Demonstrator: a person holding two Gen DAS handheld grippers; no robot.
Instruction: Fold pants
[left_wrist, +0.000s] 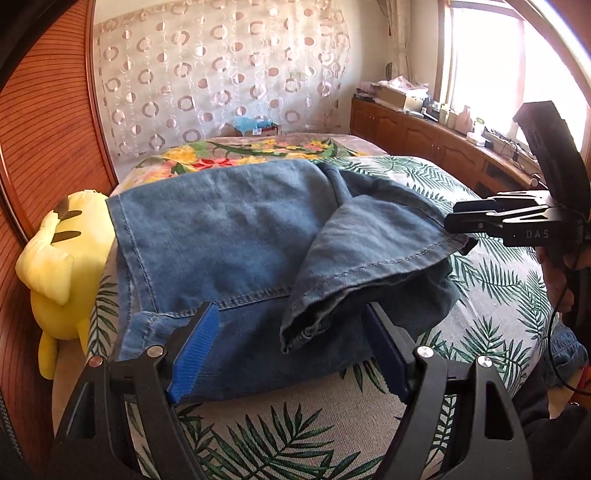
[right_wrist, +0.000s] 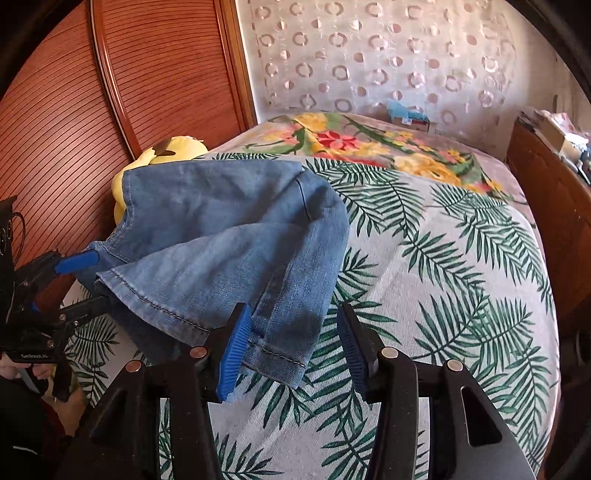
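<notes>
Two denim layers of the jeans (left_wrist: 229, 236) already lie folded, yet a hem flap sits crooked between the spread left gripper (left_wrist: 288, 350) and the half-spread, empty right gripper (right_wrist: 291, 350).

Bright daylight from a blown-out window (left_wrist: 484, 62), soft shadows, strong fisheye curvature, dark corners.

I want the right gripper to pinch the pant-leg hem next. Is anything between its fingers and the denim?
Nothing visible blocks it. The right gripper stands open with the hem of the jeans already lying between its fingers, against the left one, on the leaf-print bedspread. The yellow plush toy sits far off by the headboard.
</notes>
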